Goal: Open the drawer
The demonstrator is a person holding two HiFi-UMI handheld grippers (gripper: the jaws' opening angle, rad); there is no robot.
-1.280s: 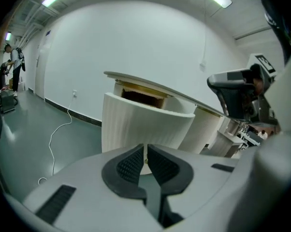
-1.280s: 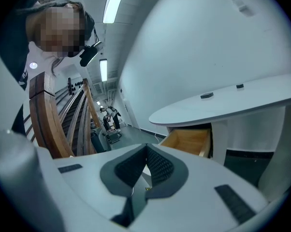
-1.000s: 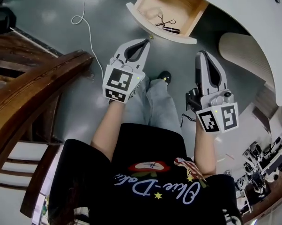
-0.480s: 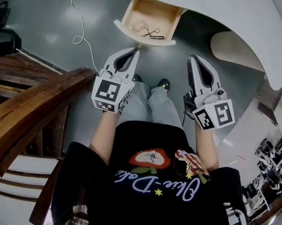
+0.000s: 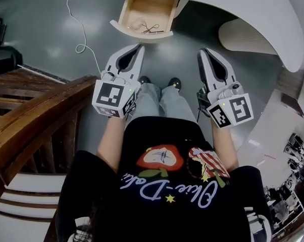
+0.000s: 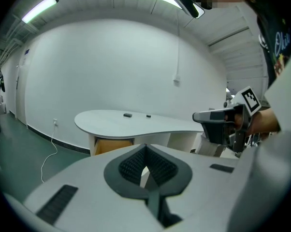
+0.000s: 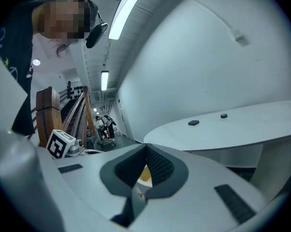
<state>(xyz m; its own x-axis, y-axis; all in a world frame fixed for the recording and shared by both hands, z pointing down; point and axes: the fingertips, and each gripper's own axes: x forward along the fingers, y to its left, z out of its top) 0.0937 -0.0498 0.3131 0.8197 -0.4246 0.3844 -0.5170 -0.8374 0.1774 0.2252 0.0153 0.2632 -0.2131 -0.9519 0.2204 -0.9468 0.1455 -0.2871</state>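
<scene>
Tongs on both sides are pinched shut with nothing in them, left tongs (image 5: pixel 140 47) and right tongs (image 5: pixel 201 51) side by side over the grey floor (image 5: pixel 41 24), and past their tips the drawer (image 5: pixel 142 11) hangs pulled out from under the white bench (image 5: pixel 233 4), small scissors-looking thing (image 5: pixel 151 29) inside.

In the head view the left claw (image 5: pixel 140 47) sits at about 11 o'clock of the frame and points toward 1 o'clock. Its jaws are pressed together at the tips, with nothing between them. The right claw (image 5: pixel 203 51) sits at about 1 o'clock and points toward 11 o'clock, its jaws likewise closed and empty. The two tips angle slightly toward each other but stay well apart. Both bare forearms, left (image 5: pixel 111 135) and right (image 5: pixel 223 147), reach forward from the torso.
</scene>
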